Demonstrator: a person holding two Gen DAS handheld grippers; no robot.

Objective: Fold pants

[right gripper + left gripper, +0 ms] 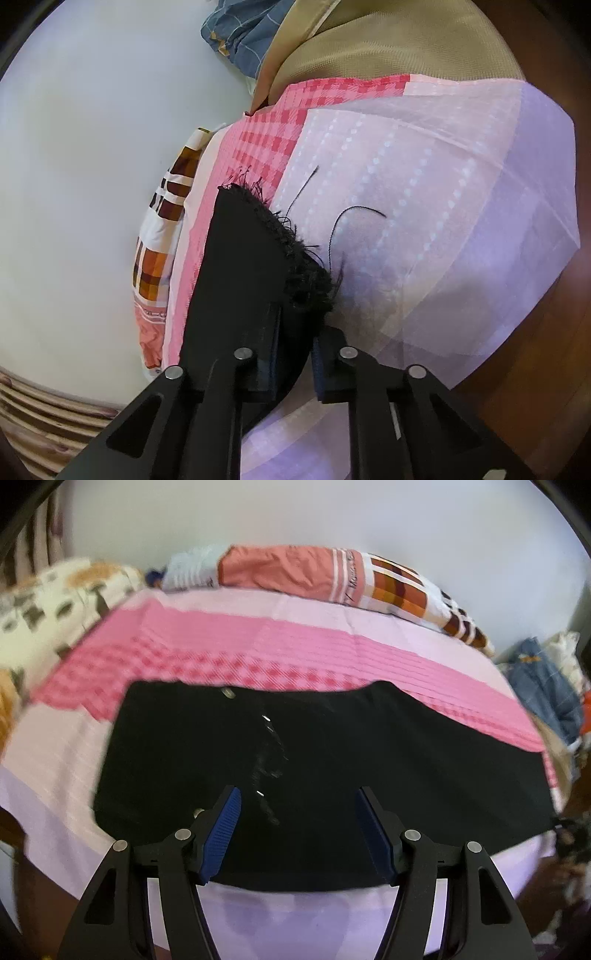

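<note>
Black pants (332,768) lie spread flat across a pink and lilac bed sheet (258,642). My left gripper (297,808) hovers over their near edge with its blue-padded jaws wide apart and nothing between them. In the right wrist view my right gripper (295,332) is closed on the frayed leg hem of the pants (251,251), with loose black threads trailing onto the sheet (443,221).
Folded pink and checked bedding (332,572) and a patterned pillow (55,598) lie along the far wall. A blue denim garment (543,686) is heaped at the right. The bed's brown wooden edge (535,314) shows at the right.
</note>
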